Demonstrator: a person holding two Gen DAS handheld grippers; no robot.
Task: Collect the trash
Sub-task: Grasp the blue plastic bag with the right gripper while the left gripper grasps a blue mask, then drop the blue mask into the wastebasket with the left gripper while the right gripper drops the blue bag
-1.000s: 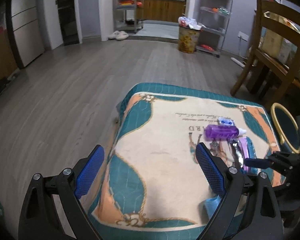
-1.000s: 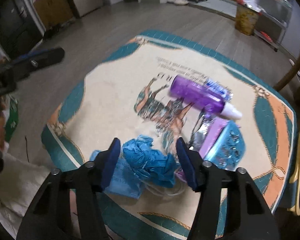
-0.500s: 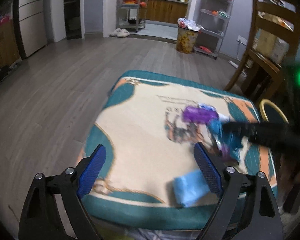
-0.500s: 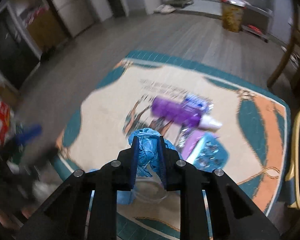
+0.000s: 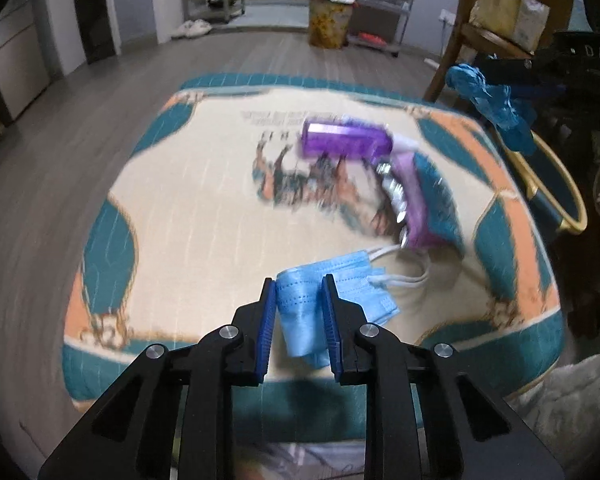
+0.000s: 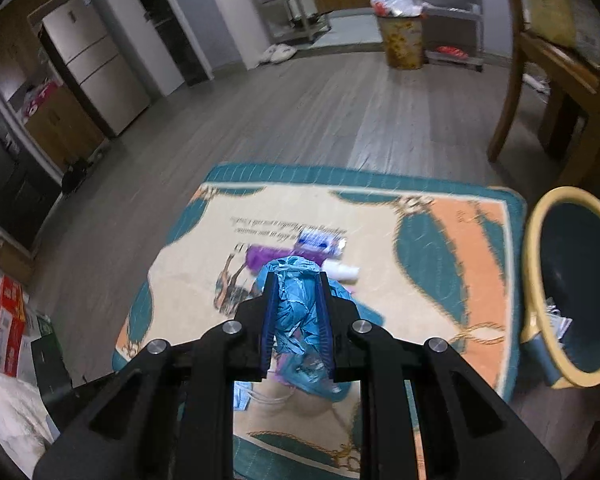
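My left gripper [image 5: 299, 308] is shut on a light blue face mask [image 5: 300, 312] near the front edge of the patterned cloth [image 5: 188, 208]. My right gripper [image 6: 297, 308] is shut on a crumpled blue glove [image 6: 298, 312] and holds it above the cloth; the glove also shows in the left wrist view [image 5: 488, 96], up by the yellow-rimmed bin [image 5: 556, 184]. A purple bottle [image 5: 346, 142], a purple packet [image 5: 414, 204] and a teal wrapper [image 5: 440, 204] lie on the cloth. The bin [image 6: 572, 280] stands right of the cloth.
A wooden chair [image 5: 500, 28] stands behind the bin. A full yellow waste basket [image 5: 327, 24] and metal shelves [image 5: 384, 4] are far back on the wood floor. A fridge [image 6: 96, 76] and a red box [image 6: 8, 320] are at the left.
My left gripper moved onto the face mask and shut on it. My right gripper shut on the blue glove, lifted it off the cloth and carried it right, toward the bin.
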